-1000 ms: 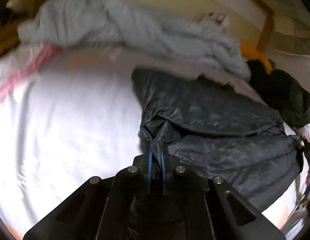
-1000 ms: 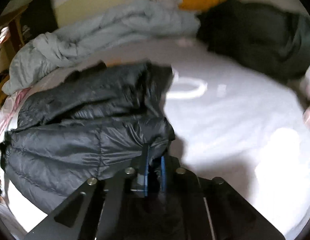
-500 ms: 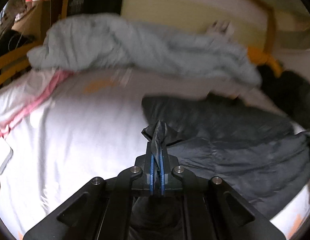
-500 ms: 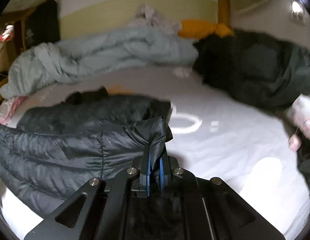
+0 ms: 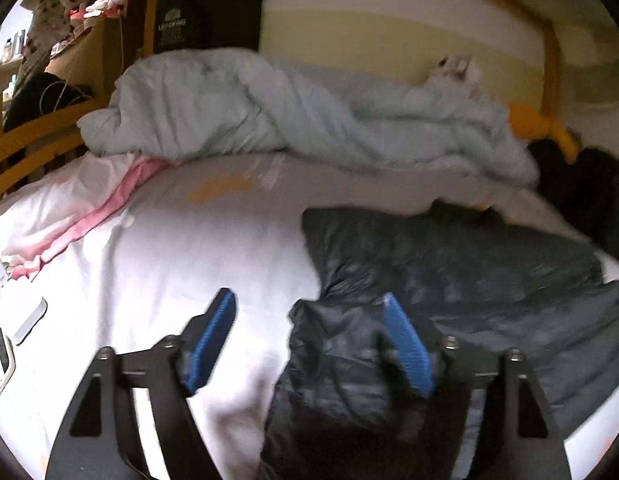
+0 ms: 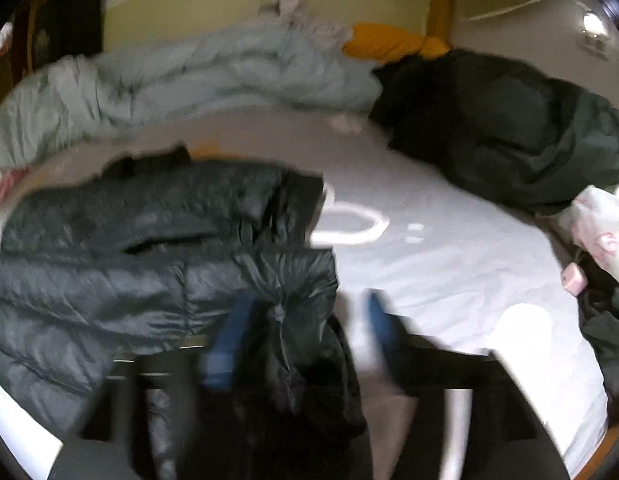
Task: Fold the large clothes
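Both grippers' jaws are opening, unclamped: black puffer jacket [image 5: 449, 264] corner lies lower-centre between left gripper [image 5: 309, 320] jaws; right gripper [image 6: 305, 312] likewise.

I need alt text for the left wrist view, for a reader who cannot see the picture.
The left gripper is opening its blue-padded jaws above a dark puffer jacket, whose folded corner lies loose between them on a white bed sheet. Behind, a pale blue duvet is bunched along the yellow wall, with a pink-striped pillow at the left.
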{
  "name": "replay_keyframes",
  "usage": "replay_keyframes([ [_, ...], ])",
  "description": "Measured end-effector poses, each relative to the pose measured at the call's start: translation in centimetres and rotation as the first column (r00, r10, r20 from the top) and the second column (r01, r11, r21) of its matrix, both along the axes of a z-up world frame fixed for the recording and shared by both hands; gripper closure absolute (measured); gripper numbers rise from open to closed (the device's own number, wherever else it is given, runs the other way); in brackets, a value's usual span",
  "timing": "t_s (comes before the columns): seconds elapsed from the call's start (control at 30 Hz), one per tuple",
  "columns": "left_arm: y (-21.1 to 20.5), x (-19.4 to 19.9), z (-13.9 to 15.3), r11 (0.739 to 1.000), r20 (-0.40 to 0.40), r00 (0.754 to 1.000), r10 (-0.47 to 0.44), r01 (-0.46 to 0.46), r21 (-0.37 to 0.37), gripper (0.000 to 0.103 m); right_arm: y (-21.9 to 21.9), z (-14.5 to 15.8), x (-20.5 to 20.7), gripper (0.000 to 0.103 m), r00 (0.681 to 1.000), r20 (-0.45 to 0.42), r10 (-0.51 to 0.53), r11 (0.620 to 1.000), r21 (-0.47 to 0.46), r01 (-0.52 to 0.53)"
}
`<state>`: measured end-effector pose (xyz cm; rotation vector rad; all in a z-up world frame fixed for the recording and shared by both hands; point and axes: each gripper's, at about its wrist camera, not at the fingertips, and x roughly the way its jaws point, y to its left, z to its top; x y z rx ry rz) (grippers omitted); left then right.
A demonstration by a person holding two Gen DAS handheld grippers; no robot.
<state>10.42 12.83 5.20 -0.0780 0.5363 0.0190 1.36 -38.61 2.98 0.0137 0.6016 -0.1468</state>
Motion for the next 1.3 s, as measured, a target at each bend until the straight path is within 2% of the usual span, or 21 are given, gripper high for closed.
replay_keyframes([
  [0.13,-1.0,-2.7,1.7,0.997,0.039,0.997,-0.066,0.068,-0.038,0.014,1.0,1.5,-2.5,0.023,0.996,0.056,0.072,0.997,0.032,-0.074],
  [0.17,-1.4,-3.4,1.9,0.996,0.043,0.995,-0.085,0.086,-0.038,0.011,1.4,1.8,-3.2,0.02,0.994,0.063,0.09,0.995,0.034,-0.093],
  [0.2,-1.8,-4.0,2.1,0.994,0.05,0.993,-0.104,0.106,-0.037,0.01,2.0,2.0,-3.8,0.016,0.992,0.069,0.106,0.994,0.03,-0.109],
  [0.3,-3.1,-5.7,3.1,0.985,0.044,0.986,-0.162,0.164,-0.045,0.005,3.9,2.5,-5.6,0.015,0.983,0.09,0.159,0.987,-0.005,-0.159],
  [0.37,-3.5,-6.9,3.8,0.979,0.076,0.978,-0.193,0.197,-0.049,0.001,5.2,2.6,-6.6,0.015,0.977,0.1,0.189,0.982,-0.034,-0.186],
  [0.5,-4.8,-8.6,3.8,0.98,0.116,0.973,-0.199,0.2,0.005,0.001,7.0,2.1,-7.6,0.013,0.97,0.092,0.227,0.974,-0.046,-0.223],
  [0.77,-8.3,-8.5,1.1,0.956,0.058,0.959,-0.278,0.27,0.112,0.001,9.2,0.0,-7.5,0.012,0.964,0.025,0.263,0.963,-0.059,-0.261],
  [0.87,-9.7,-8.1,-0.2,0.935,0.007,0.945,-0.327,0.323,0.144,0.001,10.5,-1.2,-7.4,0.012,0.956,-0.01,0.293,0.951,-0.103,-0.292],
  [0.97,-11.4,-7.2,-2.8,0.88,-0.138,0.893,-0.429,0.448,0.161,0.001,12.4,-2.9,-7.7,0.012,0.94,-0.06,0.335,0.923,-0.181,-0.34],
  [1.03,-12.5,-7.2,-4.4,0.863,-0.159,0.895,-0.418,0.445,0.237,0.001,13.6,-3.8,-8.0,0.012,0.926,-0.088,0.367,0.897,-0.23,-0.377],
  [1.07,-13.0,-7.4,-5.0,0.848,-0.17,0.888,-0.427,0.459,0.266,0.001,14.2,-4.3,-8.1,0.012,0.919,-0.102,0.38,0.883,-0.254,-0.394],
  [1.2,-14.4,-7.8,-6.6,0.809,-0.203,0.876,-0.438,0.482,0.337,0.001,15.8,-6.3,-8.3,0.012,0.9,-0.168,0.402,0.834,-0.34,-0.435],
  [1.3,-14.8,-7.5,-7.6,0.799,-0.211,0.89,-0.405,0.457,0.392,0.001,16.6,-7.9,-7.9,0.012,0.912,-0.2,0.358,0.799,-0.439,-0.41],
])
